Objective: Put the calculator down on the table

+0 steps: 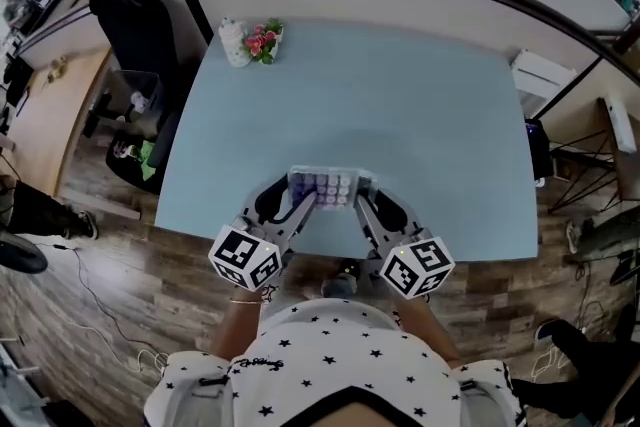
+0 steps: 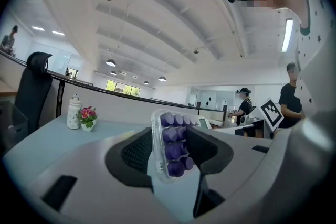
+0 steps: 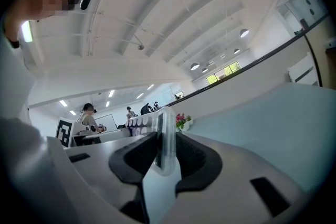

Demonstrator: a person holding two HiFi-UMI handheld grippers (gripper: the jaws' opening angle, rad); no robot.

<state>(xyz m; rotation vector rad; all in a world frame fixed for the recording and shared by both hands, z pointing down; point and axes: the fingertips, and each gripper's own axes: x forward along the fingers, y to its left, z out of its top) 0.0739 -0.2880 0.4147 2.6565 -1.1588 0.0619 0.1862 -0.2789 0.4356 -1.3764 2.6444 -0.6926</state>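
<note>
Observed holding calculator point(image 1: 322, 187) over the near edge of the table point(image 1: 400, 95), left gripper point(image 1: 298, 205) and right gripper point(image 1: 364, 207) each closed narrowly on opposite ends; judged light, stiff, slick-cased, best gripped by end edges, clear of purple keys point(image 2: 176, 144).

Calculator point(image 1: 322, 187): left and right ends covered by the jaws in the head view; key print too small to read; contact with the table point(image 1: 400, 95) cannot be told.
Right gripper view: calculator edge-on, key face hidden.
White jar point(image 1: 233, 43): far left, too small to identify.
Starred shirt point(image 1: 330, 365): cut off at the near edge.
</note>
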